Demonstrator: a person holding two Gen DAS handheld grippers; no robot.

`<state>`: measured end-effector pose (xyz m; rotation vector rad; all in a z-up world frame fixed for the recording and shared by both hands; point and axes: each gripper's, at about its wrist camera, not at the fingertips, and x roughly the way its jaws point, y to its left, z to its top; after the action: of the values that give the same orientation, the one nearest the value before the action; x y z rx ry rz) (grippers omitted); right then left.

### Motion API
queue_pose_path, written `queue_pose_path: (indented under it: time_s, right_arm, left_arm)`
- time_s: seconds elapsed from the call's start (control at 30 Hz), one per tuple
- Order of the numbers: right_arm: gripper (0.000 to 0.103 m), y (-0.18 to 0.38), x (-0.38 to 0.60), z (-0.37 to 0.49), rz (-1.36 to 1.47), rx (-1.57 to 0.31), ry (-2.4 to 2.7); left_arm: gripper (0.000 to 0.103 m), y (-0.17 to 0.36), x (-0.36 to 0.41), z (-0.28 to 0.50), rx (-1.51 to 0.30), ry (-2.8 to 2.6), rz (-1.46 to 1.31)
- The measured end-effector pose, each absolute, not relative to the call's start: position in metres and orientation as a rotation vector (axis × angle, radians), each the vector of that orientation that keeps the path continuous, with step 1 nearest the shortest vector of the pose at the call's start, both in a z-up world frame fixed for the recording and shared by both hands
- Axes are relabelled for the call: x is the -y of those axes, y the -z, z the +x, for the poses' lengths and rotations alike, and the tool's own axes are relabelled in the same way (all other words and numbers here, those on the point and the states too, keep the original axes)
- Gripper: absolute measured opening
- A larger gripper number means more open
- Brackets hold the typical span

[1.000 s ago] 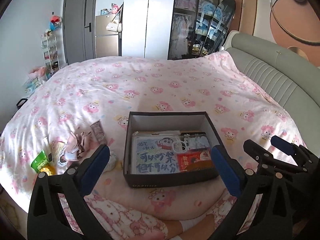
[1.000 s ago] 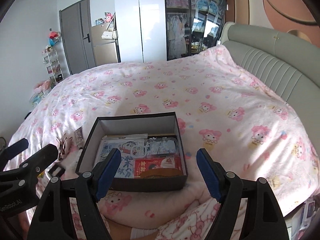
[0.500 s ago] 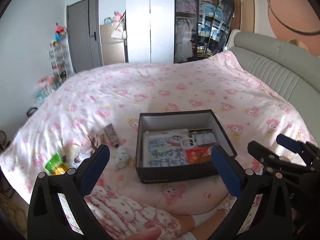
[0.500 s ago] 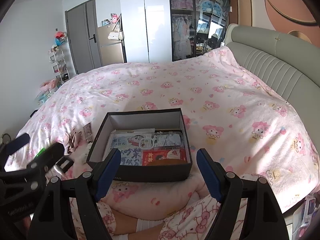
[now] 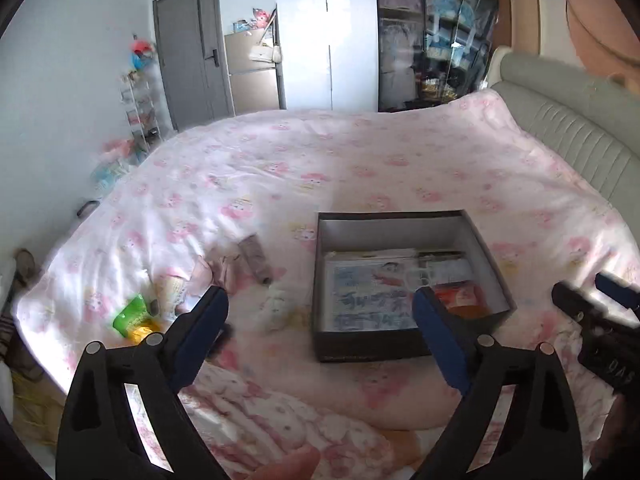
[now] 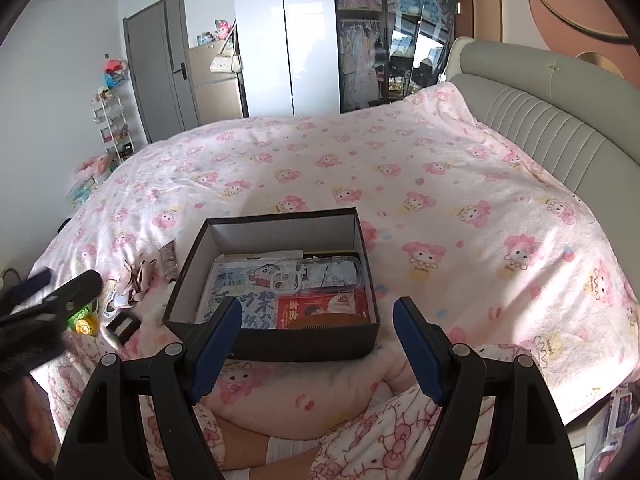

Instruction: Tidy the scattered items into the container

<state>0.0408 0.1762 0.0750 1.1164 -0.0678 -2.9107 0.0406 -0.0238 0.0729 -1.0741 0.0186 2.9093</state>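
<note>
Box [image 6: 280,344]: dark, open-topped, sitting on the bed cover [image 6: 400,184]; already holding papers, a clear case and a red packet.
Loose items: lying in a cluster left of the box — brown tube [image 5: 256,258], pink bow [image 5: 218,274], white plush [image 5: 278,308], green packet [image 5: 130,314], small black piece [image 6: 124,324].
Left tongs [image 5: 320,320]: hovering over the near bed edge, aiming at the gap between the cluster and the box; jaws wide, having just been narrowing slightly, nothing between them.
Right tongs [image 6: 318,332]: hovering before the box's near wall; jaws spread, gripping nothing.
Nearer hand: the left, judging by the cluster lying on its side of the box.
Tube axis: running away from the tongs, slightly slanted toward the box.
Plush: lying nearest the box, just beside its left wall.
</note>
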Motion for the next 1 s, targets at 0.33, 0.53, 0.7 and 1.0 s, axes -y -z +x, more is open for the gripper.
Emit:
queue_pose_path:
  time_s: [0.33, 0.53, 0.7, 1.0]
  right_arm:
    - [0.076, -0.072, -0.170, 0.033, 1.125, 0.041, 2.896]
    - [0.076, -0.068, -0.167, 0.030, 1.141, 0.039, 2.874]
    - [0.076, -0.065, -0.164, 0.029, 1.150, 0.033, 2.864]
    - [0.076, -0.064, -0.167, 0.029, 1.143, 0.026, 2.893]
  left_arm:
    - [0.101, -0.071, 0.029, 0.038, -0.005, -2.922, -1.102]
    - [0.101, -0.071, 0.031, 0.036, -0.014, -2.923, -1.104]
    - [0.101, -0.070, 0.026, 0.038, -0.033, -2.920, -1.107]
    - [0.102, -0.069, 0.009, 0.046, -0.109, -2.934, -1.102]
